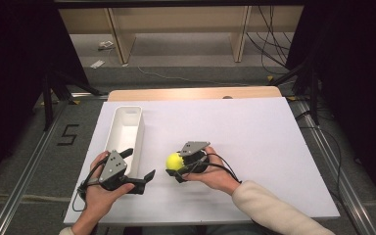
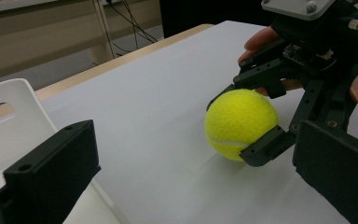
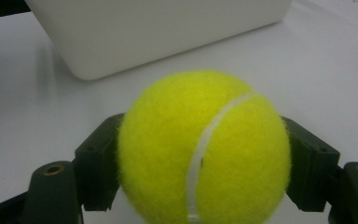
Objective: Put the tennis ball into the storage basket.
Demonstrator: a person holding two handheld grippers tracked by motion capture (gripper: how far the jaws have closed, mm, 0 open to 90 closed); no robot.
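White sheeting covered the bench [image 1: 254, 147]. Near its front edge the right gripper [image 1: 180, 166] had clamped the tennis ball [image 1: 175, 161]; carrying it into the white bin [image 1: 127, 128] remained. The left gripper [image 1: 139, 171] waited, jaws spread and empty.

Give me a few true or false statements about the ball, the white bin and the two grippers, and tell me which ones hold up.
1. The right gripper has its jaws on both sides of the tennis ball. True.
2. The tennis ball lies inside the white bin. False: it is out on the white table cover, to the right of the bin.
3. The left gripper grips the ball. False: its jaws stand open and hold nothing, near the bin's near end.
4. The ball is yellow-green with a white seam. True.
5. The bin is full of balls. False: what shows of its inside is bare.
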